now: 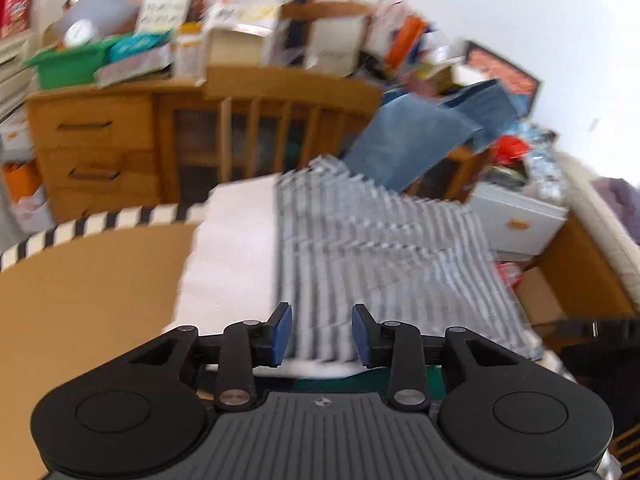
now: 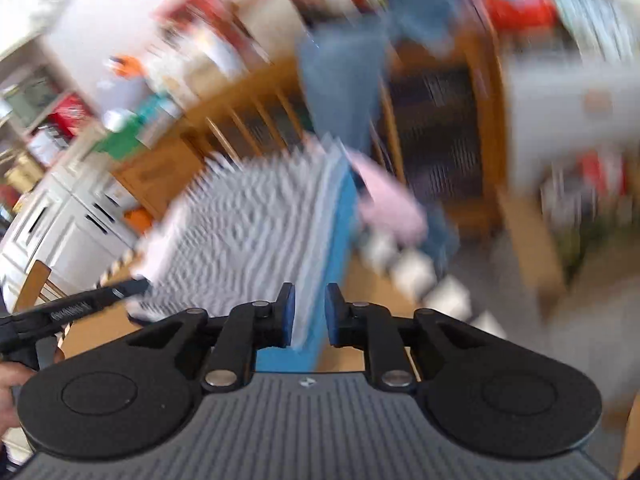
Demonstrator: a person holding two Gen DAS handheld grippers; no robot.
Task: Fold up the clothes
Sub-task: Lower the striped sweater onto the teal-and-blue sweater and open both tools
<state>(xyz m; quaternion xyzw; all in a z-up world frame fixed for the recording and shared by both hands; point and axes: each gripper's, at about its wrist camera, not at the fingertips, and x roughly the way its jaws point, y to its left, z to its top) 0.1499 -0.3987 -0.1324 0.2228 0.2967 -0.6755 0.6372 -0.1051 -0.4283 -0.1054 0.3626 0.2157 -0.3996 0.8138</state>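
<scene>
Left gripper: the left gripper (image 1: 322, 334) pointed forward and slightly down over the near edge of the clothes, level in its own view; its blue-padded jaws stood apart with nothing clamped between them.
Left fingers: the pads (image 1: 282, 334) hung just above the near hem of the striped garment (image 1: 380, 248); whether they touched the cloth could not be told.
Right gripper: the right gripper (image 2: 310, 316) was rolled to one side, so the room ran slanted in its view; its jaws stood narrowly apart, and a pale edge of fabric together with a blue layer (image 2: 336, 248) ran between them. Blur hid whether the pads pinched it.
Hand: a hand (image 2: 8, 392) showed at the left edge of the right wrist view, holding the other black tool.
Striped garment: it lay spread over a white cloth (image 1: 232, 248) on the tan table (image 1: 88, 300), whose far rim was banded black and white.
Other clothes: a pink piece (image 2: 390, 204) lay beyond the blue layer; blue jeans (image 1: 416, 140) hung over the wooden cabinet (image 1: 132, 148) behind.
Cabinet top: it was crowded with boxes and a green tub (image 1: 68, 66), all blurred.
</scene>
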